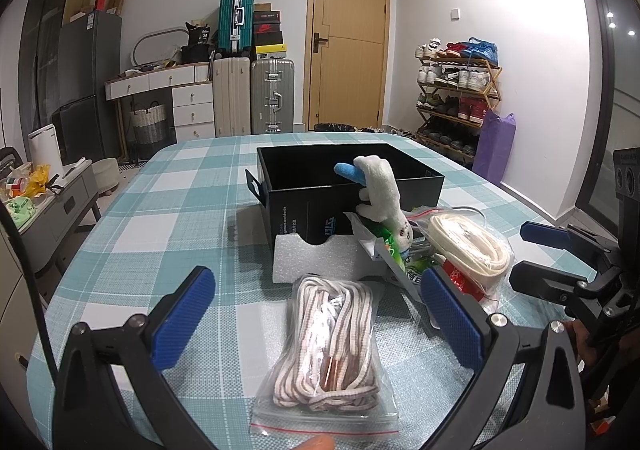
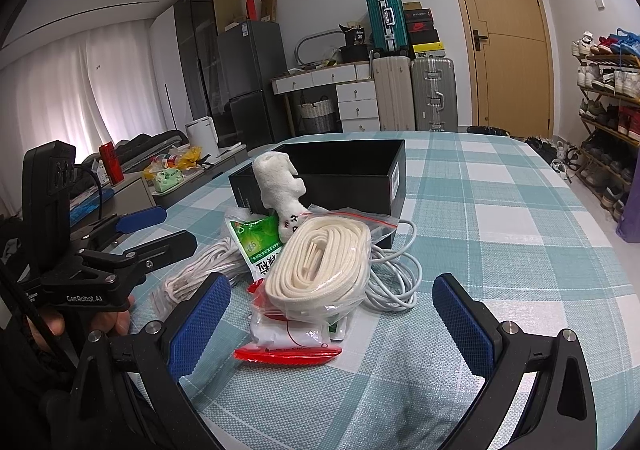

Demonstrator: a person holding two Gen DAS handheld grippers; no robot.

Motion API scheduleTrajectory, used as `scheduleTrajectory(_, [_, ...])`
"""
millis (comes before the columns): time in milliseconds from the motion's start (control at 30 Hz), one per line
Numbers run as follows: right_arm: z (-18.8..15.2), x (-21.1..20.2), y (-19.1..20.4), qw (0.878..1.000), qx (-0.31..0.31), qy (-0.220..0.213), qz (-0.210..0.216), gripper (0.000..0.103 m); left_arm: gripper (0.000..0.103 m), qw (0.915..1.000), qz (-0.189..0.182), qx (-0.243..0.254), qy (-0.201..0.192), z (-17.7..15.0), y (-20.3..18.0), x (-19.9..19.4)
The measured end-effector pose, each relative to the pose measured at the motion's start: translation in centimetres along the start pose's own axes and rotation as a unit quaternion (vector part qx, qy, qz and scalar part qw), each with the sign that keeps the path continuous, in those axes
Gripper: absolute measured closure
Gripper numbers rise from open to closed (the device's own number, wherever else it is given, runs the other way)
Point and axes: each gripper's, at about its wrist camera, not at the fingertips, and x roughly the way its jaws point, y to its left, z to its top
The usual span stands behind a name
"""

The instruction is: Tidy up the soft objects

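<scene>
1. Where writing reads clearly, "GenRobot.AI" sits on the left gripper [image 2: 162, 228], seen at nine o'clock of the right wrist view.
2. Left gripper: jaws spread, empty, level above the bag of striped laces [image 1: 332, 346] on the checked tablecloth [image 1: 160, 210].
3. Right gripper [image 2: 332, 324]: released, aimed at the bag of cream strap [image 2: 320, 266].
4. At twelve o'clock, a white plush toy [image 1: 382, 190] leans on the black box [image 1: 304, 206].

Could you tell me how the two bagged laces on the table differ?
The striped laces are round cords, white with brownish stripes; the cream laces are flat, wide and plain. The striped laces lie flat on the tablecloth by themselves; the cream laces sit atop a pile of packets. Both are coiled inside clear zip bags.
</scene>
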Motion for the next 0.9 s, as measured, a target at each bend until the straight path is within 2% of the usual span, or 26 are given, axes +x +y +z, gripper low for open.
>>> scheduleTrajectory(700, [1.1, 0.2, 0.5, 1.000, -0.005, 0.002, -0.020, 0.000, 0.000, 0.9997, 0.013, 0.020, 0.008, 0.3, -0.7, 0.1])
scheduleTrajectory(900, [1.4, 0.8, 0.4, 0.999, -0.004, 0.027, -0.022, 0.000, 0.000, 0.9992, 0.012, 0.036, 0.011, 0.6, -1.0, -0.2])
